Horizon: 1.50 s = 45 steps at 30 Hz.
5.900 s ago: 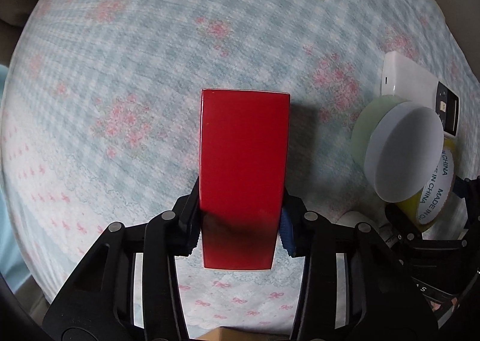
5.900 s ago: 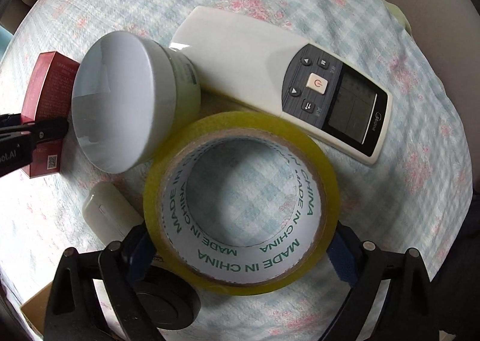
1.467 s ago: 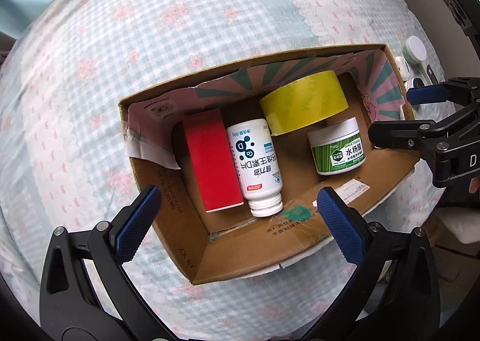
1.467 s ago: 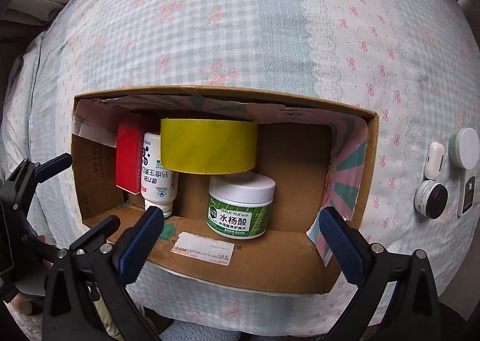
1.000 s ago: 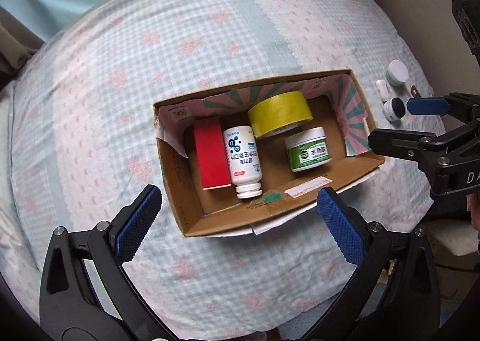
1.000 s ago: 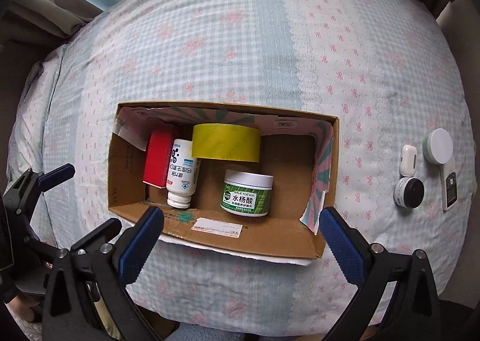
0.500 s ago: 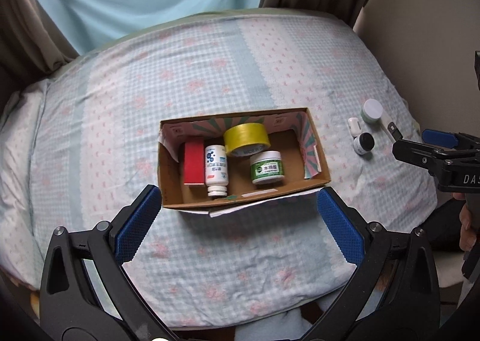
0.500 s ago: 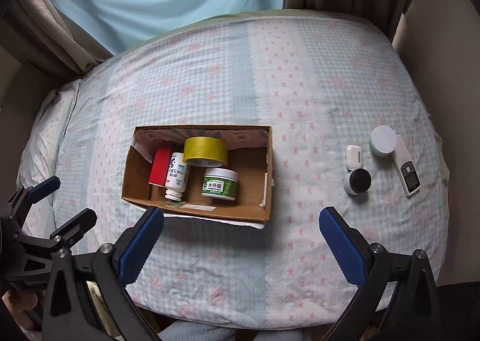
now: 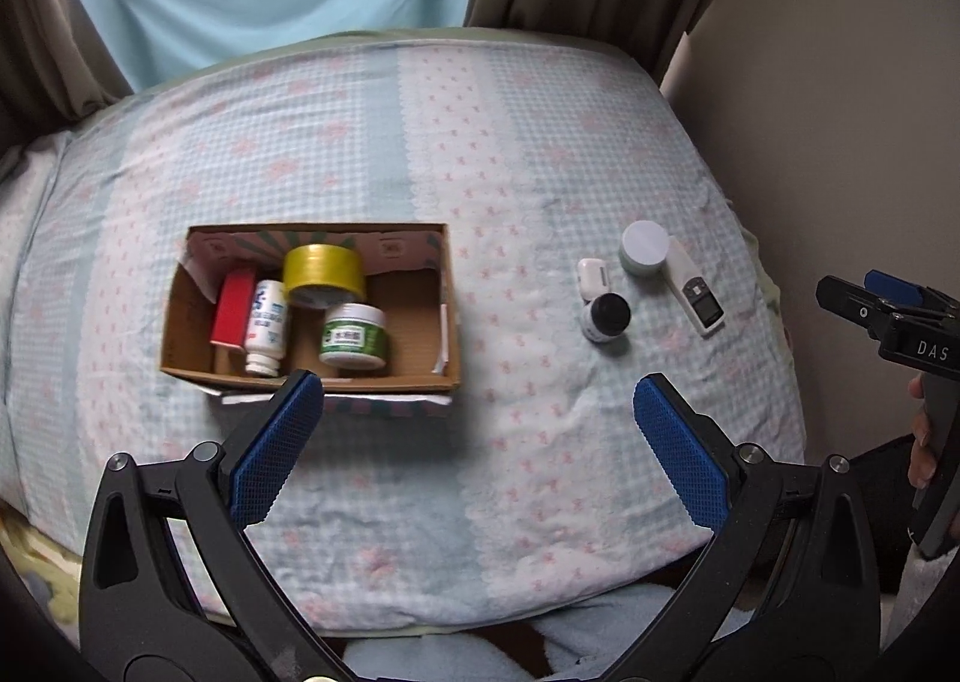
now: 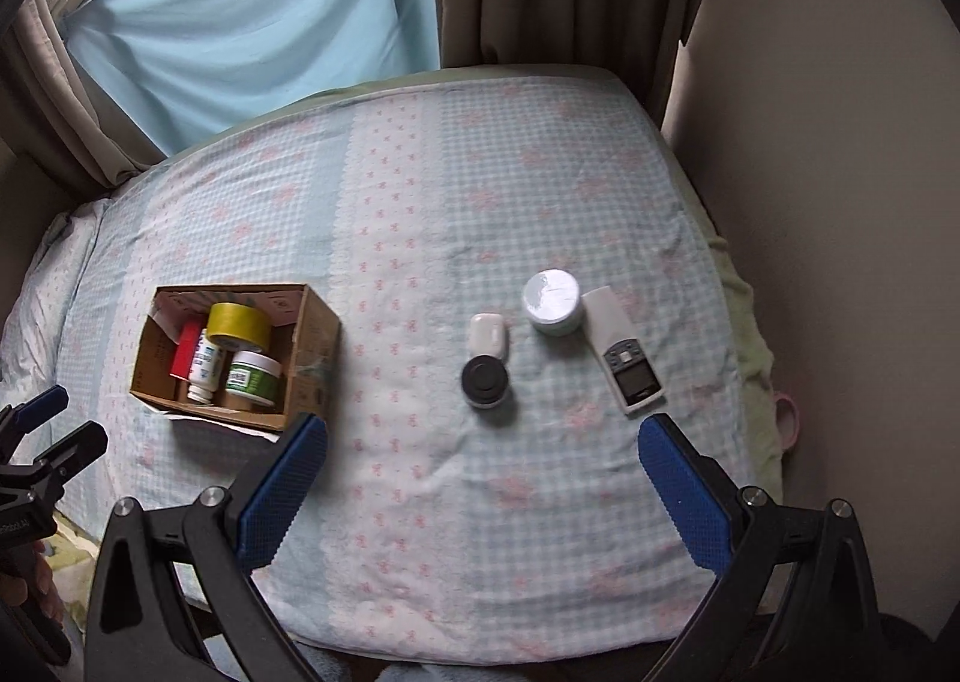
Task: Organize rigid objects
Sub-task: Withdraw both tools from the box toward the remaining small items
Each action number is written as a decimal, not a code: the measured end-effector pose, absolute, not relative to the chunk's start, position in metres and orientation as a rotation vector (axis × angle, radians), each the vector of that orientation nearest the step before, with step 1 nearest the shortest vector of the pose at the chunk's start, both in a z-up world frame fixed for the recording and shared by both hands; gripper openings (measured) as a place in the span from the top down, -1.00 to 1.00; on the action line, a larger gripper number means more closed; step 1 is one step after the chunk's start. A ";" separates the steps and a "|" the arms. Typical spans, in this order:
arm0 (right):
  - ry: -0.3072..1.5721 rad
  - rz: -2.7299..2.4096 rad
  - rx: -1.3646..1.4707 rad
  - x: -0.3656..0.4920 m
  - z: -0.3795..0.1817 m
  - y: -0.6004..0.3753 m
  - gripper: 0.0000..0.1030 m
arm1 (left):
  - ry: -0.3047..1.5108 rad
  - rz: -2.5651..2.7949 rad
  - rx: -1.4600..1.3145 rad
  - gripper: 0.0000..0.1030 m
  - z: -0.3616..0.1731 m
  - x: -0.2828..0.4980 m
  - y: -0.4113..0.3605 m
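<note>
— What was hard to make out?
— The cardboard box (image 9: 420, 379) hid the near ends of the red carton (image 9: 233, 307) and the white bottle (image 9: 266, 321); the green-labelled jar's (image 9: 353, 335) print was too small to read. The yellow tape roll (image 9: 323, 275) leaned at the far wall.
— Which way did things point?
— Carton and bottle lay side by side, long axes running near to far. On the bed (image 10: 420, 238), right of the box, the white remote (image 10: 624, 361) pointed its display toward the near edge, beside a pale-lidded jar (image 10: 552, 301), a white case (image 10: 489, 335) and a black-capped jar (image 10: 485, 379).
— And the jaws?
— Left gripper (image 9: 477, 418) and right gripper (image 10: 483, 454) both spread wide, holding nothing, above the bed.
</note>
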State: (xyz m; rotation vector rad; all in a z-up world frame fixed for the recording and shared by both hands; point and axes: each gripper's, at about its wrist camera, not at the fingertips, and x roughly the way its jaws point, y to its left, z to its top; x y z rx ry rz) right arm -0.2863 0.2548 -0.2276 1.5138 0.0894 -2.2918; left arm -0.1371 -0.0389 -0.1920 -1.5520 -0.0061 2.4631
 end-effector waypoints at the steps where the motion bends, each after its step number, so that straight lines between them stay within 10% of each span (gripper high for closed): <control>1: 0.093 -2.298 1.505 -0.291 -0.229 0.265 -1.00 | -0.011 2.456 -1.554 -1.00 -0.194 -0.137 -0.027; 26: 0.426 -2.260 1.158 -0.407 -0.432 0.270 -1.00 | -0.034 2.415 -1.623 -0.96 -0.418 -0.195 0.138; 43: 0.742 -2.106 0.889 -0.425 -0.514 0.233 -0.85 | 0.008 2.500 -1.438 -0.43 -0.486 -0.220 0.171; 45: 0.758 -2.092 0.890 -0.426 -0.518 0.229 -0.58 | 0.008 2.501 -1.446 -0.35 -0.488 -0.222 0.172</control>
